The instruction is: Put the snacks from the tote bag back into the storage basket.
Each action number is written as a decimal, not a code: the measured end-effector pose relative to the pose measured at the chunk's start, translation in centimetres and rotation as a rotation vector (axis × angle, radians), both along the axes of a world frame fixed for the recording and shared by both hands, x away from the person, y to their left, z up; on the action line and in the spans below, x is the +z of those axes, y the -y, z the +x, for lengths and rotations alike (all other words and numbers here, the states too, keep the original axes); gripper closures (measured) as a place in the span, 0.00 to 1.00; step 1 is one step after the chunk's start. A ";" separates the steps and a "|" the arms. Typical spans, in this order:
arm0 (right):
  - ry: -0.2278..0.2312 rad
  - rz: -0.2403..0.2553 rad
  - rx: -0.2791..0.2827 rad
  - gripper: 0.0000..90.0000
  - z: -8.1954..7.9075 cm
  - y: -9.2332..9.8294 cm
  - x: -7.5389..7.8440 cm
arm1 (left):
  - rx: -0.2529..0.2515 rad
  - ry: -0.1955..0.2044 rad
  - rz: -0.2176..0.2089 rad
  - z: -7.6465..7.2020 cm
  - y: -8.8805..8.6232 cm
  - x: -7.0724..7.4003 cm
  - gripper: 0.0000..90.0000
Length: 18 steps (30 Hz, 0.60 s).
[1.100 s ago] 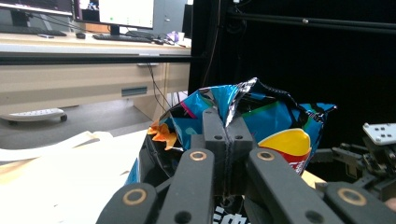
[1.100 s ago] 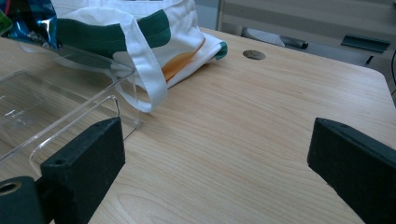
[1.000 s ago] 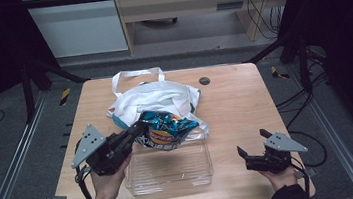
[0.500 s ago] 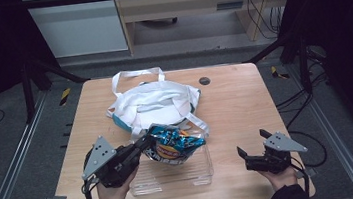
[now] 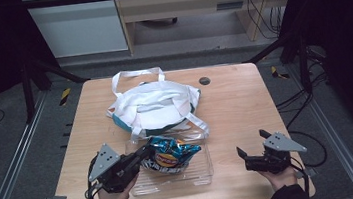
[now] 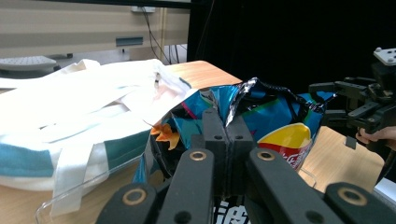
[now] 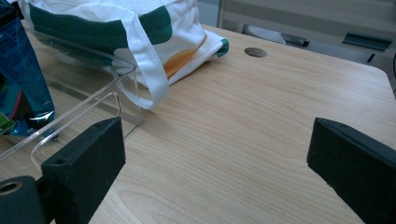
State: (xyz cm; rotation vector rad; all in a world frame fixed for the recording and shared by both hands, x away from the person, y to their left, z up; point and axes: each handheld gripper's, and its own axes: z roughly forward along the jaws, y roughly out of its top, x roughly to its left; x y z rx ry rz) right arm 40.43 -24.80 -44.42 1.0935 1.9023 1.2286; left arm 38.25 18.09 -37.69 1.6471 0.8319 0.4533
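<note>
A blue chip bag [image 5: 172,155] with a yellow and red logo lies tilted in a clear plastic tray [image 5: 200,173] near the table's front edge. My left gripper [image 5: 144,155] is shut on the bag's crinkled top edge at its left side. In the left gripper view the two jaws press together on the foil [image 6: 227,134], and the chip bag [image 6: 286,122] bulges beyond them. My right gripper [image 5: 252,142] rests open to the right of the tray, with nothing between its jaws. In the right gripper view its gripper [image 7: 215,149] spans bare wood, with the tray's corner [image 7: 95,99] at the left.
A white tote bag [image 5: 152,106] with teal trim lies behind the tray, one strap draped over the tray's back rim. A small round hole [image 5: 204,80] sits in the wooden tabletop [image 5: 245,101] at the far side. Dark floor and metal rails surround the table.
My left gripper has come down and toward the front with the chip bag, from beside the tote into the tray. The right gripper has stayed still.
</note>
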 end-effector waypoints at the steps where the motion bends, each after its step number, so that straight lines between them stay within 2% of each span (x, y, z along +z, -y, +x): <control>1: -0.001 0.000 0.001 0.05 0.0 0.0 0.0 | 0.007 -0.004 0.002 0.1 -0.1 -0.1 1.00; 18: -0.008 -0.005 -0.002 0.05 0.1 0.0 -0.2 | 0.096 0.015 0.042 1.0 -0.7 -1.5 0.99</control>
